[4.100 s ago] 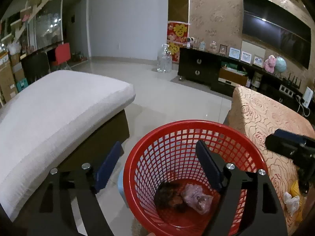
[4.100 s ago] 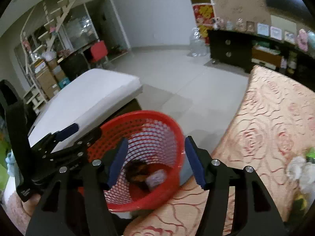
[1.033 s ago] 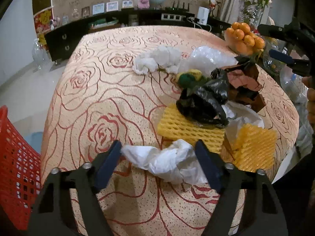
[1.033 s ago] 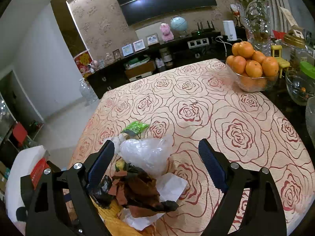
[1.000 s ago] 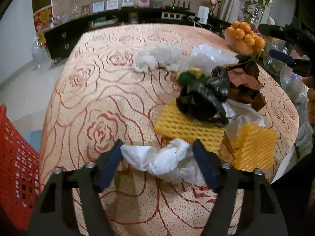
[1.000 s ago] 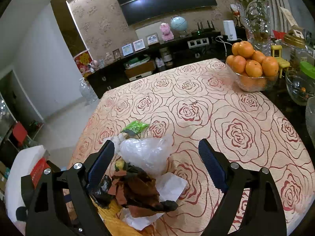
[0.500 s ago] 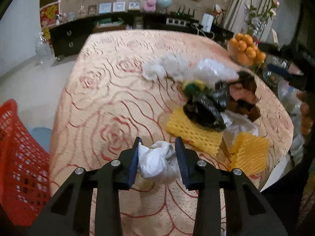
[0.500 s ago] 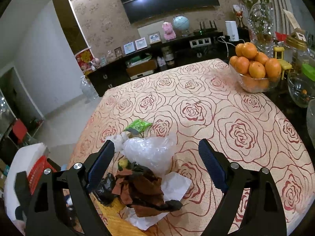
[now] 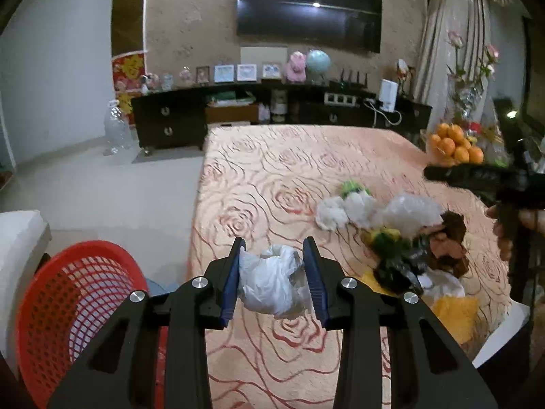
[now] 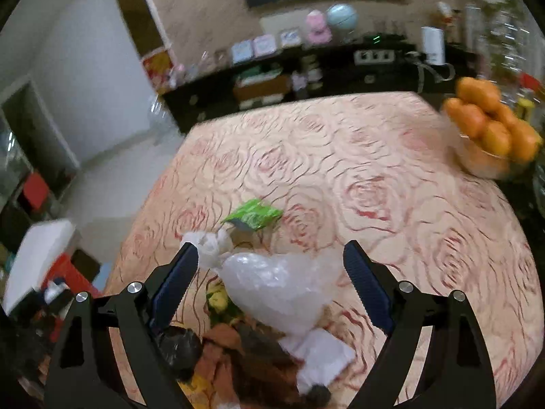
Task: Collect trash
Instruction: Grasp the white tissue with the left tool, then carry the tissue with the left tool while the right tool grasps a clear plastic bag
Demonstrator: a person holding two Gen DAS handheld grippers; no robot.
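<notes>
My left gripper (image 9: 274, 281) is shut on a crumpled white plastic bag (image 9: 269, 283), lifted above the rose-patterned table (image 9: 272, 177). A red mesh basket (image 9: 68, 306) stands on the floor at the lower left of the left wrist view. More trash lies on the table: white tissues (image 9: 335, 211), a clear plastic bag (image 10: 279, 286), a green wrapper (image 10: 253, 216), black and brown scraps (image 9: 425, 255) and yellow foam netting (image 9: 453, 313). My right gripper (image 10: 270, 276) is open just above the clear plastic bag, its fingers on either side without touching it. The right gripper also shows at the right edge of the left wrist view, held by a hand (image 9: 504, 228).
A glass bowl of oranges (image 10: 494, 136) sits at the table's far right corner. A dark sideboard (image 9: 272, 116) with frames and a wall television lies beyond the table. A white cushion (image 9: 17, 255) is beside the basket. Pale tiled floor (image 9: 85, 187) spreads to the left.
My left gripper closed on the white plastic bag and lifted it off the table, tilting up. My right gripper shifted across the table towards the clear plastic bag, still open.
</notes>
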